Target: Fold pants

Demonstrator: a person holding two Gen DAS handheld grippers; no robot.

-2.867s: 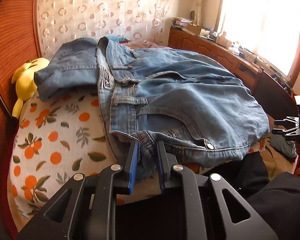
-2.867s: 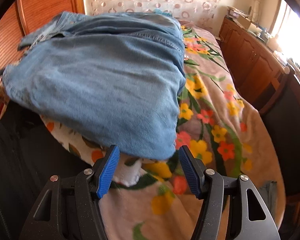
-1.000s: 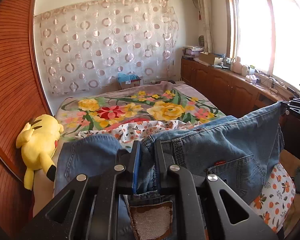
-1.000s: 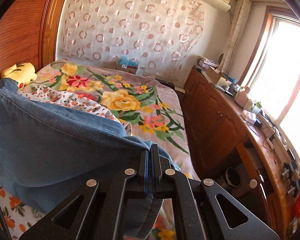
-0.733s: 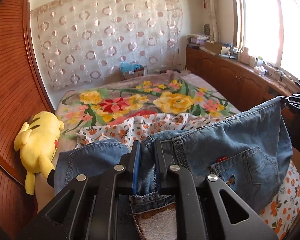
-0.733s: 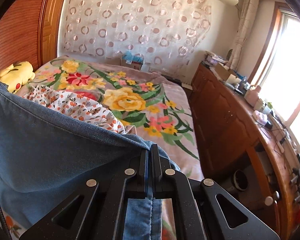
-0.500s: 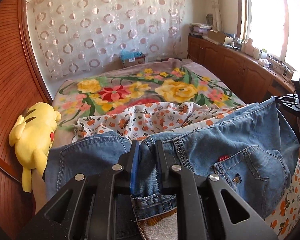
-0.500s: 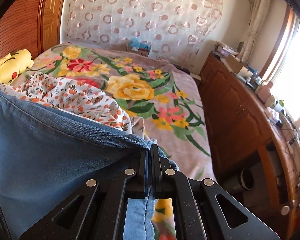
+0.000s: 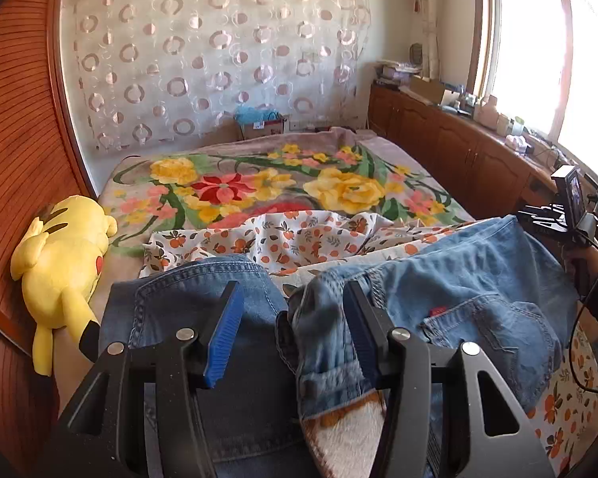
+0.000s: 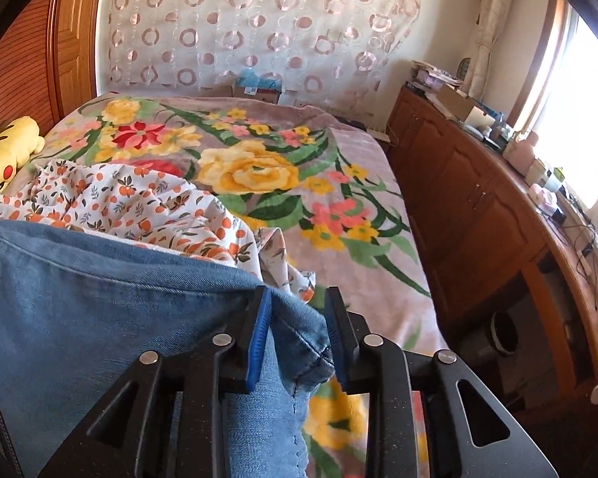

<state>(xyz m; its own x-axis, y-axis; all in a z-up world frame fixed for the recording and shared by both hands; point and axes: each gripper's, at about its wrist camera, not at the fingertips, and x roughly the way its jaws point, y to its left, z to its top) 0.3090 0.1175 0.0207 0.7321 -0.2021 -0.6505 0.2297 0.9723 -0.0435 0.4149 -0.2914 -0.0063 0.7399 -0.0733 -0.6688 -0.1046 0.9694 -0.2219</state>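
Release step of fold: jeans (image 9: 478,294) lay on near end of bed (image 9: 259,183). Left gripper (image 9: 291,326) and right gripper (image 10: 295,334) were opening, denim loose between pads. Next, probably: withdraw clear, regrip for another fold.

Strong daylight is admitted through the window (image 9: 534,44), which is overexposed to white; the same glare is seen at the window (image 10: 578,119) in the right view. The bed (image 9: 259,183) beside it is evenly lit. Straight lines are bowed and corners darkened by fisheye distortion.
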